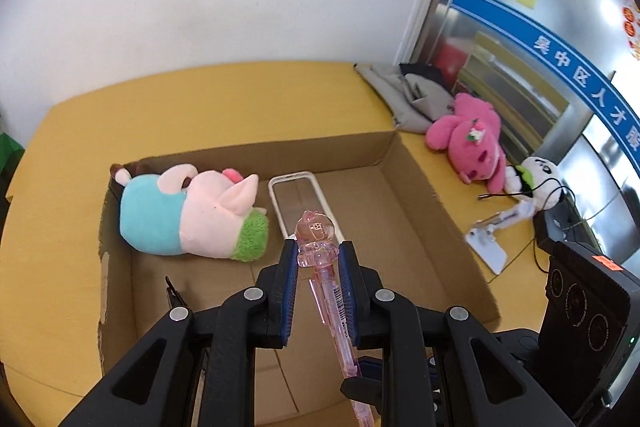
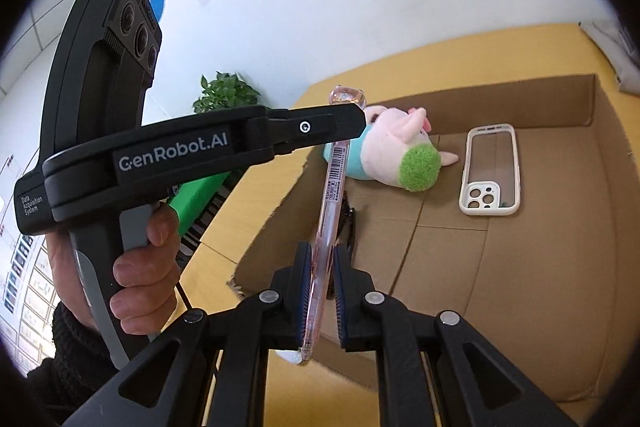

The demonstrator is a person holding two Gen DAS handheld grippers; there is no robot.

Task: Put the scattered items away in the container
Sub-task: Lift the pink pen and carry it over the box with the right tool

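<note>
Pen, pink and translucent, held at both ends over the cardboard box.

Left gripper pinches the pen just under its bulbous cap; right gripper is closed on the lower barrel (apparently a handover between the two, so which will let go cannot be told). The pen hangs above the box's near-left part, presumably for dropping inside. Already in the box: pig plush at far left, phone case lying flat beside it. Outside on the yellow table, far right: pink plush, white plush.
</note>
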